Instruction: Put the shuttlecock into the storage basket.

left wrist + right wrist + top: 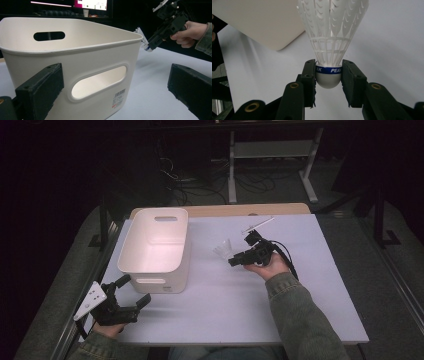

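Right gripper (328, 75) clamped on the rounded cork of a shuttlecock (332, 32), held off the worktop (225, 305) right of the white bin (155, 247). Thin pinch on a curved cork: could squirt out mid-carry. Left gripper (115, 100) gaping, empty, before the bin's near wall.

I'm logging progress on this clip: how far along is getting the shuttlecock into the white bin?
Done: the right gripper has the shuttlecock clamped by its cork base, at the blue band. In hand: it is held off the table, beside the white bin. Left: carrying it over the rim and letting go; the bin looks empty. The left gripper waits open near the bin's front.
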Demonstrator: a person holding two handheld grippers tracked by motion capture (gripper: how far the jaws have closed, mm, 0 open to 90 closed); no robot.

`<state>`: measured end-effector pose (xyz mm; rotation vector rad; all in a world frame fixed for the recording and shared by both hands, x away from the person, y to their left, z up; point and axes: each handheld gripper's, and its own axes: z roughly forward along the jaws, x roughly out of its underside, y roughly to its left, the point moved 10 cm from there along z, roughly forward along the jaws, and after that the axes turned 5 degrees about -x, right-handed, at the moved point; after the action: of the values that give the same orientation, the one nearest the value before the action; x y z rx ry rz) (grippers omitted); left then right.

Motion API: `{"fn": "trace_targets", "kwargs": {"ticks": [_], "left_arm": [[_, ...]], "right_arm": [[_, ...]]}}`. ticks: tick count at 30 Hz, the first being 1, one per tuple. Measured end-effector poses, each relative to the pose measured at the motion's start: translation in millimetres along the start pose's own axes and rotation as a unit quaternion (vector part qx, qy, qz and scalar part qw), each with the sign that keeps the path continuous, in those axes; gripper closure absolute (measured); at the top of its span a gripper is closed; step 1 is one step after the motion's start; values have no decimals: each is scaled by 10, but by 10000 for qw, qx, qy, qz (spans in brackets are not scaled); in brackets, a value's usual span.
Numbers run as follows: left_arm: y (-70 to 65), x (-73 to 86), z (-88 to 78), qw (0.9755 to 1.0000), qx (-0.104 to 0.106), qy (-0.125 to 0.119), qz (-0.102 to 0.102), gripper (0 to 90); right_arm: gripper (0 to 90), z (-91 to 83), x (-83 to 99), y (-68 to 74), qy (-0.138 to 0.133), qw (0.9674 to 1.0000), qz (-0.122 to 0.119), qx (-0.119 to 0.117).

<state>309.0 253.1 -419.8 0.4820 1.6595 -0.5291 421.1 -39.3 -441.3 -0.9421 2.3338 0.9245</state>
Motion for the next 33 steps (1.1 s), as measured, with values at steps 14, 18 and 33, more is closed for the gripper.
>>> {"fn": "trace_targets", "kwargs": {"ticks": [14,18,33], "left_arm": [[-5,-1,2,10000,5,1,-4,0],[-1,1,-2,10000,2,11,22,0],[-1,0,1,10000,7,3,-12,0]], "right_arm": [[639,-107,-170,183,-126,9997,-202,17],[638,-139,-214,202,-168,9996,-205,23],[638,-236,-382,286,-335,9989,-336,-11]]}}
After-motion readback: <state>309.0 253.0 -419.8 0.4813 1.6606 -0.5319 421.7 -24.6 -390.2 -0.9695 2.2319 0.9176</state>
